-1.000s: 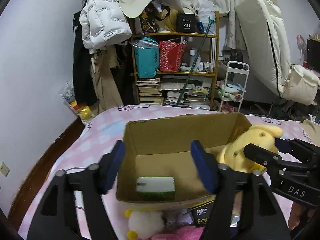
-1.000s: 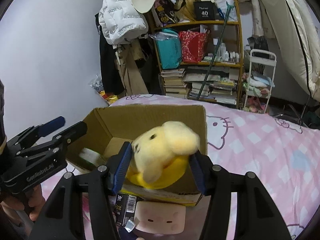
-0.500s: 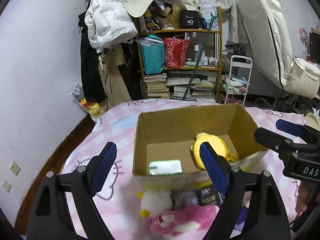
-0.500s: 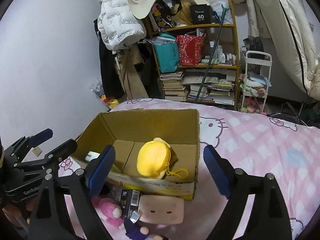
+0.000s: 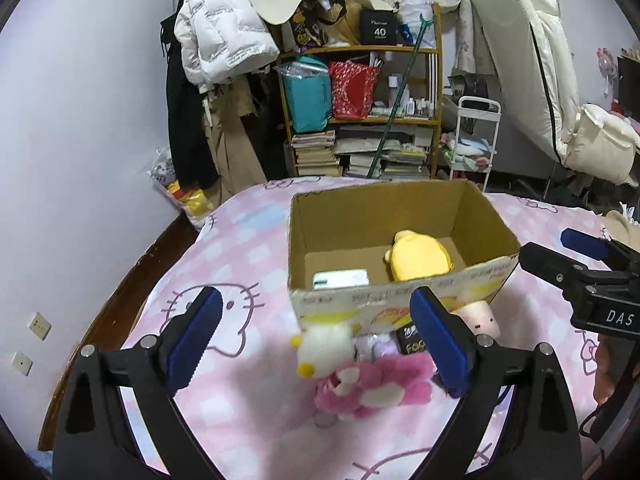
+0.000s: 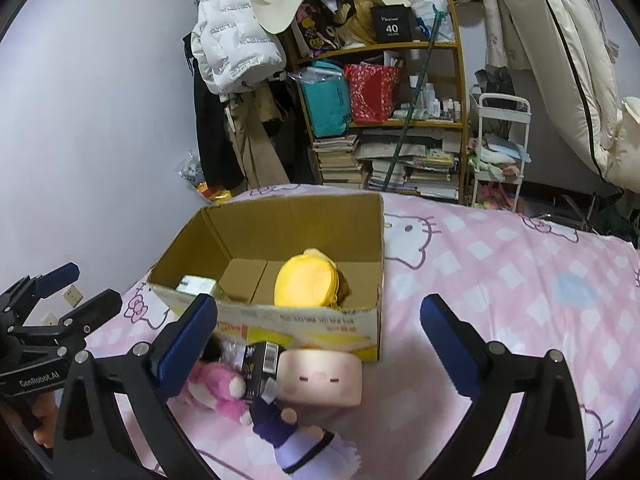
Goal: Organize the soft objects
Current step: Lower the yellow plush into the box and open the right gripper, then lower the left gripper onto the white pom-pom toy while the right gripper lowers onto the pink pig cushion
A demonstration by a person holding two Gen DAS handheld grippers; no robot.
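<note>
While both sets of jaws are opening with nothing between them, the left gripper [image 5: 316, 338] and right gripper [image 6: 318, 338] hang over the pink Hello Kitty bedsheet [image 6: 500, 264], angled down toward the toys.

Nearest the right gripper: purple plush [image 6: 296, 436], lying just short of its fingers. Beyond it the pale pink block plush [image 6: 320, 376] sits against the front wall of the cardboard box [image 6: 280, 220], touching a small black carton [image 6: 260, 368] with a barcode; its lettering is too partial to read. The pink plush [image 5: 372, 388] lies between the left gripper's fingers in view, untouched, with the white plush [image 5: 324, 346] just behind it against the box front.

Inside the box: yellow plush [image 6: 308, 282] toward the right side, a green-and-white pack [image 5: 340, 279] at the left, apart from each other.

Readable text: "DAS" on the right gripper's body in the left view, "GenRobot.AI" on the left gripper's body in the right view, "40" on a black box [image 6: 392, 24] on the far shelf [image 6: 460, 120].
</note>
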